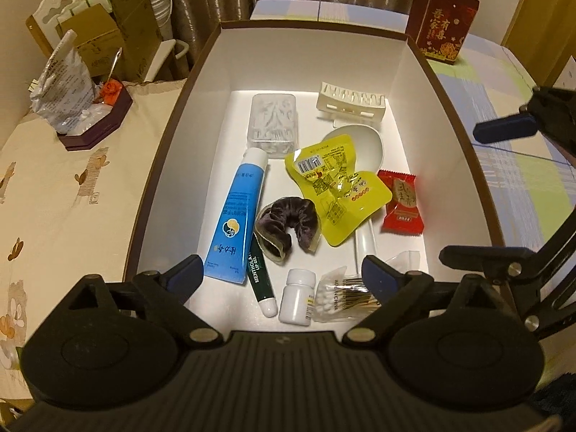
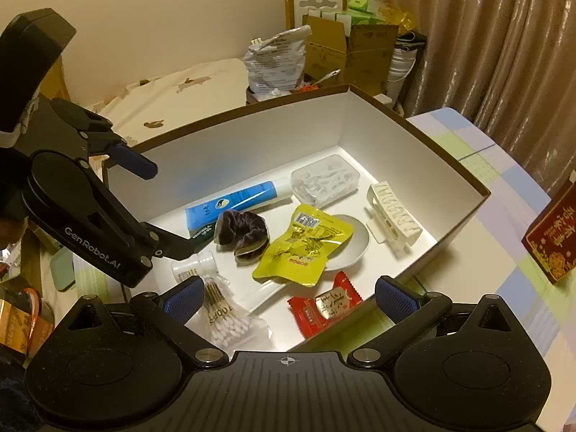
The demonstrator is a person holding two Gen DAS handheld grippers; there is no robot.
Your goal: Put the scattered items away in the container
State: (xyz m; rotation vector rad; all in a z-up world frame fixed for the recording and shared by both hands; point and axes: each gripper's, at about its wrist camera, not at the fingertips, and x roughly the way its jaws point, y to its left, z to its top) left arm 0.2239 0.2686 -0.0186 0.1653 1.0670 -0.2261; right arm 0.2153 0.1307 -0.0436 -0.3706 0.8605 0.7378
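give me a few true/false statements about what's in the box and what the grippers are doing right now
1. The yellow snack pouch lies partly on top of the white spoon. True.
2. The left gripper is clamped on the blue tube. False: its jaws stand open with nothing pressed between them, and the tube lies on the floor of the box.
3. The dark scrunchie lies between the blue tube and the yellow pouch. True.
4. The red candy packet sits outside the box on the tablecloth. False: it lies inside, near the box wall.
5. The right gripper holds the cotton swab bag. False: it is open and empty.
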